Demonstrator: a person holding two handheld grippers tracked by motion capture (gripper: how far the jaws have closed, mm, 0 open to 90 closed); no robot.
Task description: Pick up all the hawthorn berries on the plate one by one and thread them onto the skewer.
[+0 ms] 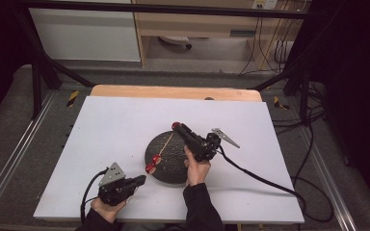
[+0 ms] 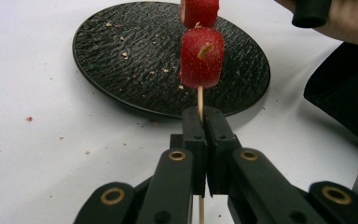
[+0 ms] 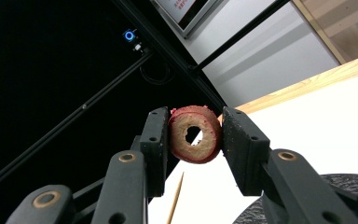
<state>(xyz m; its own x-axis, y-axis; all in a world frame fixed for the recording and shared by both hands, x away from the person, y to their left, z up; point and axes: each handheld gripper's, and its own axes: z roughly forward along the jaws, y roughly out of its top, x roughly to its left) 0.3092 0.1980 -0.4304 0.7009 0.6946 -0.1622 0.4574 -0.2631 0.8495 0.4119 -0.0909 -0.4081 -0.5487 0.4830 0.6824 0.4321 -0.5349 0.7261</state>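
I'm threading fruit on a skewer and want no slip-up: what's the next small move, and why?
Probably line the ring's hole up with the skewer's free tip, then slide it on. The right claw grips the cored ring just past that tip, while the left claw clamps the other end.

Skewer (image 1: 165,145) over plate (image 1: 169,169) (on table (image 1: 111,130)) — central.

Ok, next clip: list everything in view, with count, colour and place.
plate: 1, black, mid-table.
skewer: 1, pale wood, over the plate, end clamped in the left gripper.
fruit pieces: 2, red, on the skewer.
fruit ring: 1, red, cored, clamped in the right gripper.
table: 1, white top, crumbs near the plate.
left gripper: 1, black, near edge.
right gripper: 1, black, over the plate's far side.
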